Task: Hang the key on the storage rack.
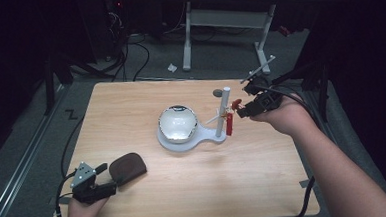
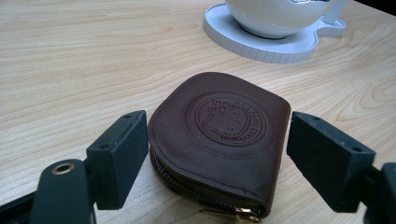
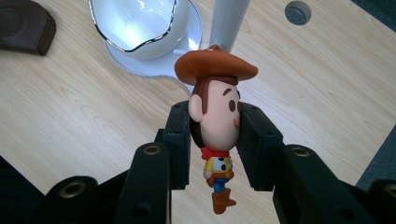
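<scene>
Cowboy figure sits pinched by the head in the right gripper near the stand; hanging it likely comes next; left gripper spread around the pouch.

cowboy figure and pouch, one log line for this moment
right hand-held gripper: shut on cowboy figure by white post | left hand-held gripper: open around brown pouch | pouch on table

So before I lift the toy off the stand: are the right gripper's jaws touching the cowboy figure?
Touching. The right gripper view shows the right gripper with both jaws pressed against the head of the cowboy figure, one on each side.
</scene>
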{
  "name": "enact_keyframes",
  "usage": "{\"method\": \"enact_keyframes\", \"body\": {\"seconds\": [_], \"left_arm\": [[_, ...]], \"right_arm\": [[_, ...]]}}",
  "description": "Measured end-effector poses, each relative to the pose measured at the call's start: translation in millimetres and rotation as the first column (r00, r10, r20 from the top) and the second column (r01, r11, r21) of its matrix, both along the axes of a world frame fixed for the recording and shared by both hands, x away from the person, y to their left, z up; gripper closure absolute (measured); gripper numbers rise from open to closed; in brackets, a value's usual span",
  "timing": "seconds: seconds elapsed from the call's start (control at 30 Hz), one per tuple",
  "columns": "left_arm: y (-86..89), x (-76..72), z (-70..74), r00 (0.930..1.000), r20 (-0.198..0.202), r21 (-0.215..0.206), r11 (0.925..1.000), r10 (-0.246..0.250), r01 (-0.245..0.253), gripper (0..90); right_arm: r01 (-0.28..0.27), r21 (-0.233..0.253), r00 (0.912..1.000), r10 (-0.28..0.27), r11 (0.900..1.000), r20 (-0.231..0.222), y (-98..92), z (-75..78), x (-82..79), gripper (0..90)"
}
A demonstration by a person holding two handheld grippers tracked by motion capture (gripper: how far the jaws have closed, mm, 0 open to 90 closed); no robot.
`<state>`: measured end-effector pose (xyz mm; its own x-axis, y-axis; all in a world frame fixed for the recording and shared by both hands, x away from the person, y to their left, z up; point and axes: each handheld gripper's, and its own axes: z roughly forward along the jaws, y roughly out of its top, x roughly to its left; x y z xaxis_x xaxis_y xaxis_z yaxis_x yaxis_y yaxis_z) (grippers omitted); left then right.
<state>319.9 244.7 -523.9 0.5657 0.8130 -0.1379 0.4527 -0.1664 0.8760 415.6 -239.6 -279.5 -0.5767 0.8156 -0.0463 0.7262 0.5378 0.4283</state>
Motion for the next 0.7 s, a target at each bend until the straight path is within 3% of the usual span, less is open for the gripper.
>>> {"method": "enact_keyframes", "body": {"seconds": [0.3,0.37,0.47,0.7], "left_arm": [[-0.6,0.3,-0.1,1.0,-0.001,0.006,1.0,-0.001,0.001,21.3],[-0.6,0.1,0.0,1.0,-0.001,0.005,1.0,-0.001,0.001,21.3],[-0.3,-0.1,0.4,1.0,0.001,0.004,1.0,0.0,0.0,21.3],[-0.9,-0.2,0.2,1.0,-0.002,0.007,1.0,-0.002,0.002,21.3]], "right_arm": [[0.034,0.017,0.999,-0.034,0.999,-0.03,-2.5,-20.3,0.3,66.7],[0.015,0.023,0.9995,-0.014,1.0,-0.027,-4.0,-29.2,1.6,66.7],[0.037,0.033,0.9986,-0.036,0.999,-0.039,-3.8,-37.2,0.5,66.7],[0.033,0.044,0.9984,-0.031,0.999,-0.047,-7.1,-56.3,1.9,66.7]]}}
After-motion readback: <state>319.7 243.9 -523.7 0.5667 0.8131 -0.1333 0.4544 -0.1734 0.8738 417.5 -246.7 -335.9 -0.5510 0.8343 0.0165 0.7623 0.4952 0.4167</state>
